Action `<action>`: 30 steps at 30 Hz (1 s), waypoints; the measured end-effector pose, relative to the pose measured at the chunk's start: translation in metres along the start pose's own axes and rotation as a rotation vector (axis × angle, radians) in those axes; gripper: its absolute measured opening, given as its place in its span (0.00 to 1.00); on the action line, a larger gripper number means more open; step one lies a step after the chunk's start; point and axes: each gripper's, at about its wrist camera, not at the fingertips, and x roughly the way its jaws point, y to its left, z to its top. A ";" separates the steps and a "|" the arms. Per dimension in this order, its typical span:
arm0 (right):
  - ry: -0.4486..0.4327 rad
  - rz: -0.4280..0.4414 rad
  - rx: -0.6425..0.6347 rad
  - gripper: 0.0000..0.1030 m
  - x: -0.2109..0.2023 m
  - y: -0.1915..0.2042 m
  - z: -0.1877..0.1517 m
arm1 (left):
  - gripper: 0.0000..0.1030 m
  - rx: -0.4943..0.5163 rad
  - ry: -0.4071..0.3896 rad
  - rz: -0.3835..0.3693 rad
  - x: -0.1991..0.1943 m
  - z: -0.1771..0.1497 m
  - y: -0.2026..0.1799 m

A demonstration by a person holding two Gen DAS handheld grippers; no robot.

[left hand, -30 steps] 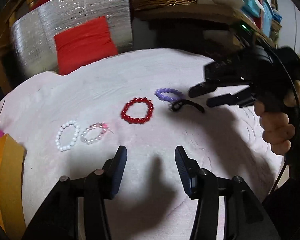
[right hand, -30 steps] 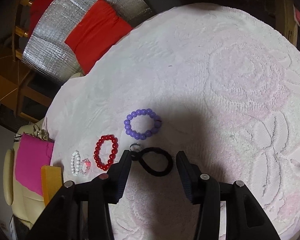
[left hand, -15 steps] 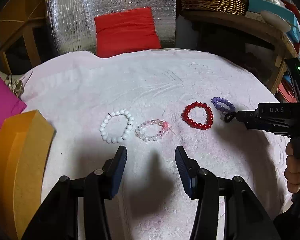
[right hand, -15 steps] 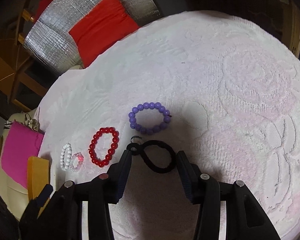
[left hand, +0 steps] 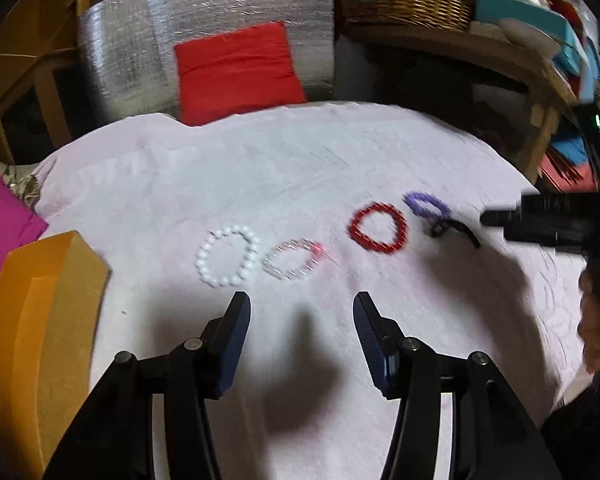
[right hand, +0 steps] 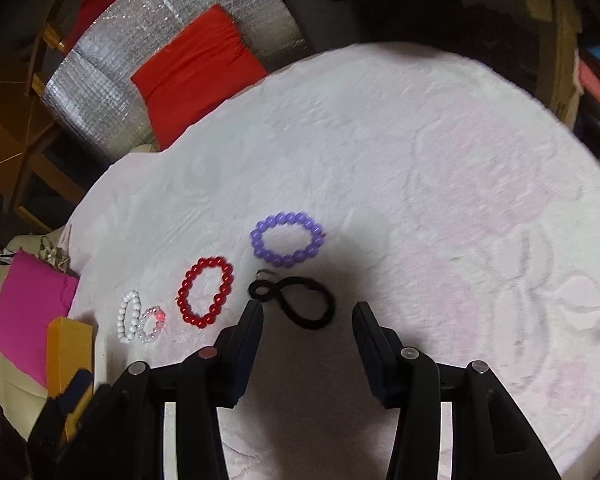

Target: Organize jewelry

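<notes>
On the pink cloth [right hand: 420, 160], both grippers' fingers [right hand: 250, 332] gape empty, the right pair flanking the black hair tie [right hand: 300, 304].

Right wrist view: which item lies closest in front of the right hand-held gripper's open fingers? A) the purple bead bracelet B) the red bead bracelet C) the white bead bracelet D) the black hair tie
D. The black hair tie lies just ahead of the right hand-held gripper, between its spread fingers; the purple bead bracelet sits beyond it, untouched.
</notes>
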 end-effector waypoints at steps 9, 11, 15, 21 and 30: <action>-0.052 -0.010 0.031 0.49 -0.040 -0.019 -0.007 | 0.58 0.052 0.056 -0.102 0.004 -0.012 -0.015; -0.056 0.002 0.069 0.49 -0.042 -0.032 -0.012 | 0.58 0.024 0.067 -0.116 0.005 -0.011 -0.007; -0.060 0.062 0.184 0.49 -0.041 -0.054 -0.014 | 0.58 -0.106 0.073 -0.089 0.009 -0.002 0.033; -0.032 0.111 0.094 0.49 -0.024 -0.032 -0.009 | 0.58 -0.312 0.114 0.017 0.024 -0.001 0.096; 0.015 0.093 -0.114 0.49 0.008 0.011 0.001 | 0.58 -0.368 0.146 0.102 0.034 -0.011 0.116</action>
